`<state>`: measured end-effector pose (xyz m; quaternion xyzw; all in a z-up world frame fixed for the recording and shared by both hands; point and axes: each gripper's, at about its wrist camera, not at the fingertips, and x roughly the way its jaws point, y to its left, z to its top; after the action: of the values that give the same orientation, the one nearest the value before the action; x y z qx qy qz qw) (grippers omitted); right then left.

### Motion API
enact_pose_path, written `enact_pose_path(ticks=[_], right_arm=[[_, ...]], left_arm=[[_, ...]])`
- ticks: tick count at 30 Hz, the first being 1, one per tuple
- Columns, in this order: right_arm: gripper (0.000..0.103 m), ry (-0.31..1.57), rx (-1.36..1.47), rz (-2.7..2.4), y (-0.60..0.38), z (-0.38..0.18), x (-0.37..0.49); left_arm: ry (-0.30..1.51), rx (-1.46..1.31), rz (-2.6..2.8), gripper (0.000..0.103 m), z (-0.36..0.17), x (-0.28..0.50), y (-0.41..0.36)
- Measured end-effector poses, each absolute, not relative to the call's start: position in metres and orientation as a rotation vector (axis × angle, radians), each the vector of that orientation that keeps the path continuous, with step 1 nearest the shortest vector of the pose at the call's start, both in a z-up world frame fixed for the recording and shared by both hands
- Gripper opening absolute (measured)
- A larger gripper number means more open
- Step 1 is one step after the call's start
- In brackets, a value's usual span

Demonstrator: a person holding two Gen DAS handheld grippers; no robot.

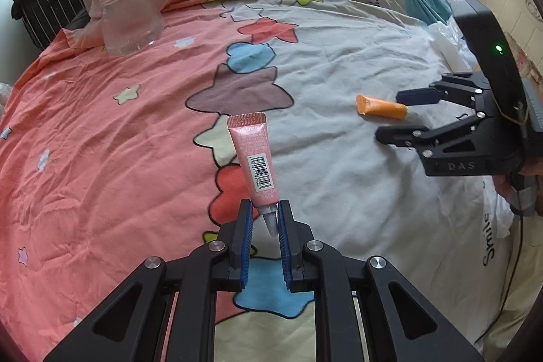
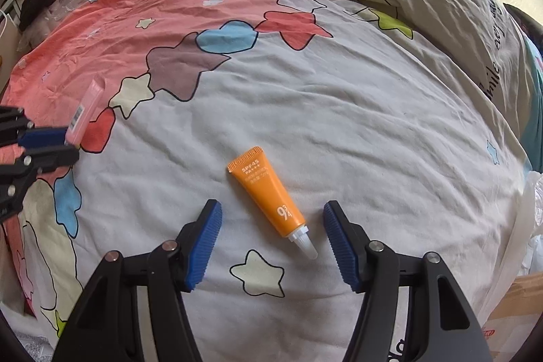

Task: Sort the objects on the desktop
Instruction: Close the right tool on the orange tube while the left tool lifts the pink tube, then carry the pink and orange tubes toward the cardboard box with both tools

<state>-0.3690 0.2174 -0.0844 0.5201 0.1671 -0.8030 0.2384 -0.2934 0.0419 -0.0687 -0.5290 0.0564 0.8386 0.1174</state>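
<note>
Pink tube (image 1: 254, 163) clamped by its cap in left gripper (image 1: 265, 216), lifted over bedspread (image 1: 339, 83). Orange tube (image 2: 266, 194) lies flat between right gripper's (image 2: 271, 236) open jaws, untouched. Clear jar (image 1: 130, 17) far left, open sheet between.

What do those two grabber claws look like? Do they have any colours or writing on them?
Both are black plastic claws with silver bolts and ridged blue pads on the fingers. The left gripper and right gripper match. Seen from the side, the right one has "DAS" on its body, a small green light and a black cable trailing down.
</note>
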Motion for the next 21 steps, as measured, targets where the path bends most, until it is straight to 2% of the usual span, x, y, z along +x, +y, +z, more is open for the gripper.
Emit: enact_pose_path(ticks=[8, 9, 11, 12, 21], right_arm=[[0.056, 0.429, 1.443, -2.224, 0.218, -0.084, -0.366], [0.05, 0.414, 1.447, -2.225, 0.218, -0.083, -0.365], [0.029, 0.385, 1.456, -2.226, 0.217, -0.081, -0.362], [0.015, 0.376, 1.458, -2.227, 0.216, -0.08, -0.36], [0.015, 0.394, 1.388, -2.255, 0.203, -0.049, -0.318]], left_arm=[[0.182, -1.548, 2.424, 0.015, -0.072, -0.286, 0.05], [0.185, -1.546, 2.421, 0.015, -0.073, -0.284, 0.051], [0.183, -1.544, 2.411, 0.015, -0.073, -0.282, 0.052], [0.182, -1.543, 2.407, 0.015, -0.072, -0.281, 0.053], [0.18, -1.517, 2.4, 0.015, -0.064, -0.269, 0.056]])
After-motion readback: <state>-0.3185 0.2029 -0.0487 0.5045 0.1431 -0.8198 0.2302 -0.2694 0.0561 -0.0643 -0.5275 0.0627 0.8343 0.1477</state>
